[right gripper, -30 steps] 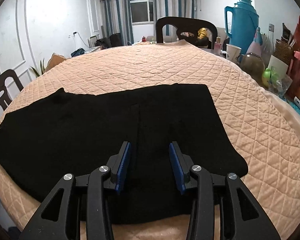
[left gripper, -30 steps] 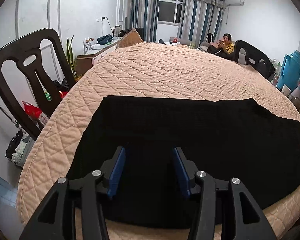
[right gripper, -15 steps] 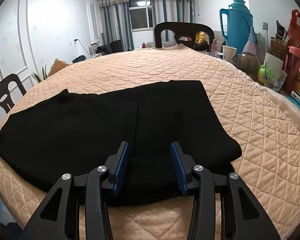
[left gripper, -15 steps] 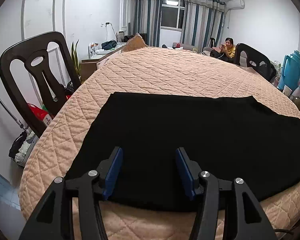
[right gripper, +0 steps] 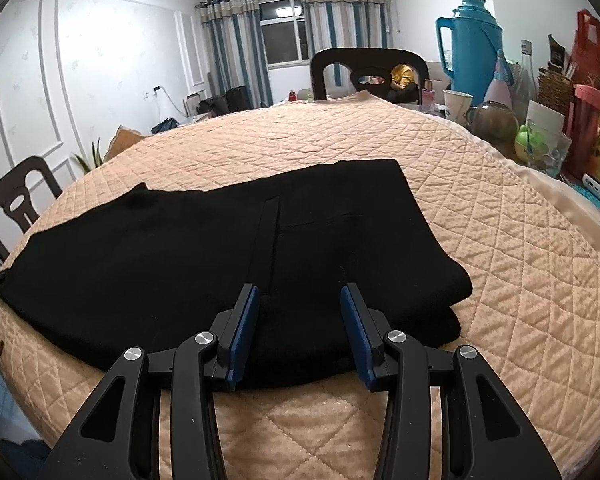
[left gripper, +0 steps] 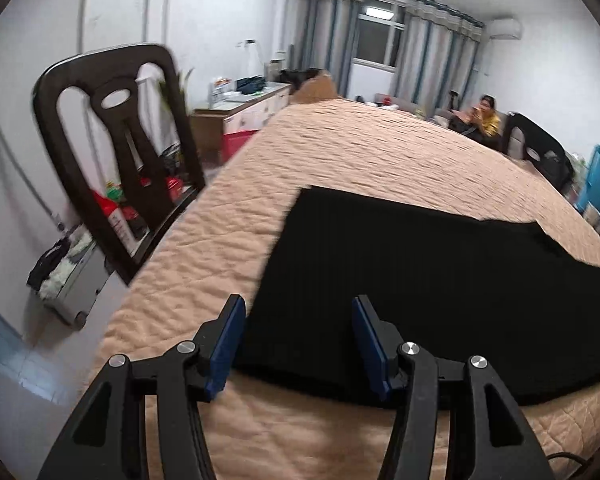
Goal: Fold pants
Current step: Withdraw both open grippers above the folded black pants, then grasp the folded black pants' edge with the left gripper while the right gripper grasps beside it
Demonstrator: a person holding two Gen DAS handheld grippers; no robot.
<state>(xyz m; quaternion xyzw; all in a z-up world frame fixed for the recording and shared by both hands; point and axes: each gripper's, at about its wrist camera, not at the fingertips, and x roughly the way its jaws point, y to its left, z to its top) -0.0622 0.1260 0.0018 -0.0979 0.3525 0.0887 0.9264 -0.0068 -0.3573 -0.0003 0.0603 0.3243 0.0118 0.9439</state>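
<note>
While no writing is legible, a dark wooden chair [left gripper: 116, 152] stands left of the quilted peach tabletop [left gripper: 380, 160], where black pants [right gripper: 204, 248] lie flat, folded lengthwise; the left hand-held gripper [left gripper: 298, 336] and right hand-held gripper [right gripper: 300, 320] hover spread apart, empty; a blue thermos [right gripper: 474, 44] stands far right

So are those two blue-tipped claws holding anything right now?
Nothing is held. The left gripper and right gripper both stand open above the flat black fabric pants, gripping no part of them.
</note>
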